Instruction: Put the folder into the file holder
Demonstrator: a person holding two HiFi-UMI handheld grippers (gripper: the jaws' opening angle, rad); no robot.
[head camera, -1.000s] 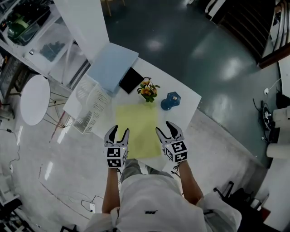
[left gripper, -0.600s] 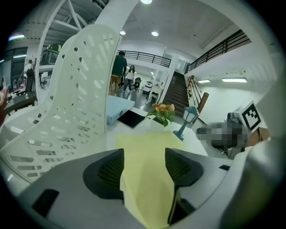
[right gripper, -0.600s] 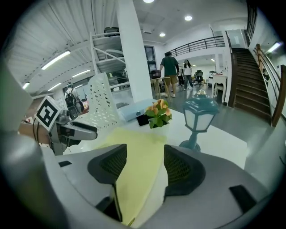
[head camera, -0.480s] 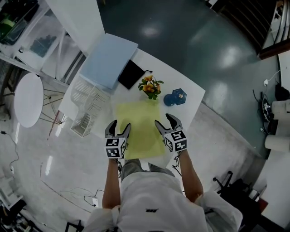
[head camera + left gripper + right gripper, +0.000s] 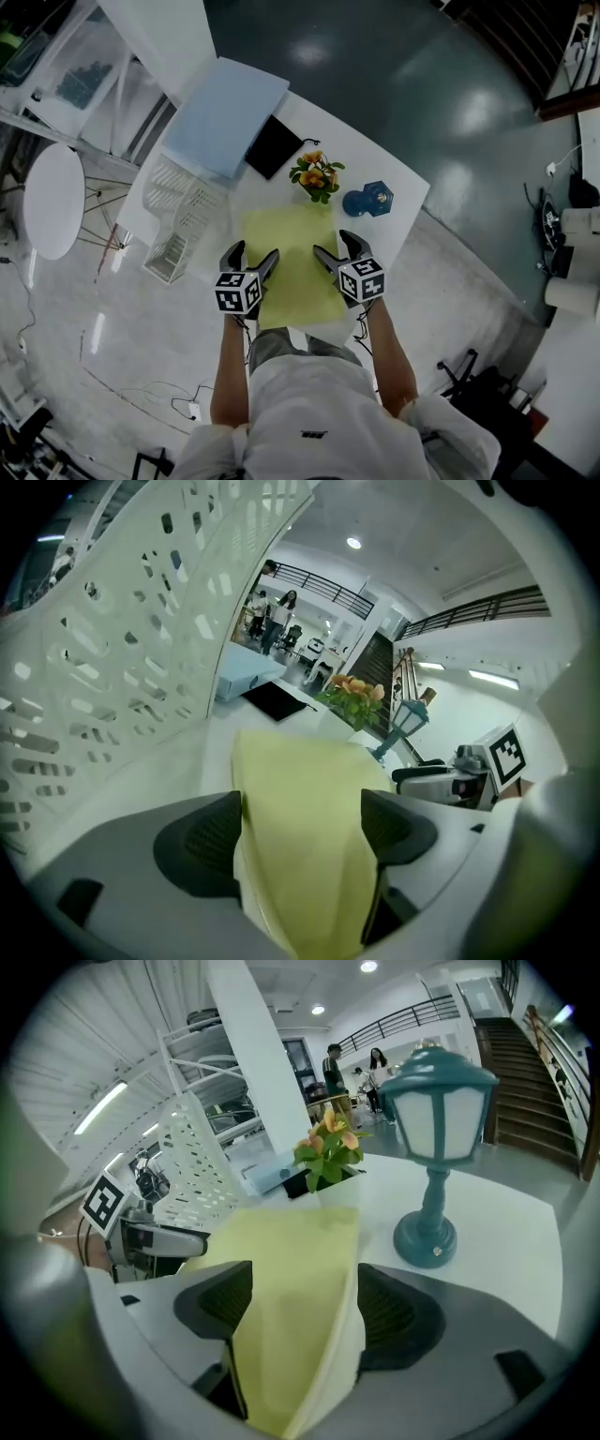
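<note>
**Mia:** While the two claws are opening up wide, are they holding anything?

**Ben:** Not yet. The left claw (image 5: 253, 255) and the right claw (image 5: 337, 246) are both gaping wide. They are also sitting lower than a moment ago, right at the near edge of the flat pale yellow folder (image 5: 295, 262). The folder is lying on the white table (image 5: 386, 232), just beside the white plastic file holder with holes (image 5: 183, 211), not inside it.

**Mia:** So what is that telling us?

**Ben:** I think they are getting ready to pinch and lift. The putting-in is still waiting.

**Mia:** Are the claw cameras showing more?

**Ben:** Yes. The head view is only showing claws over the folder. Each gripper view is showing the folder's edge lying between its own spread jaws, not squeezed. The left gripper view is also showing the file holder's wall looming close beside that claw.
</note>
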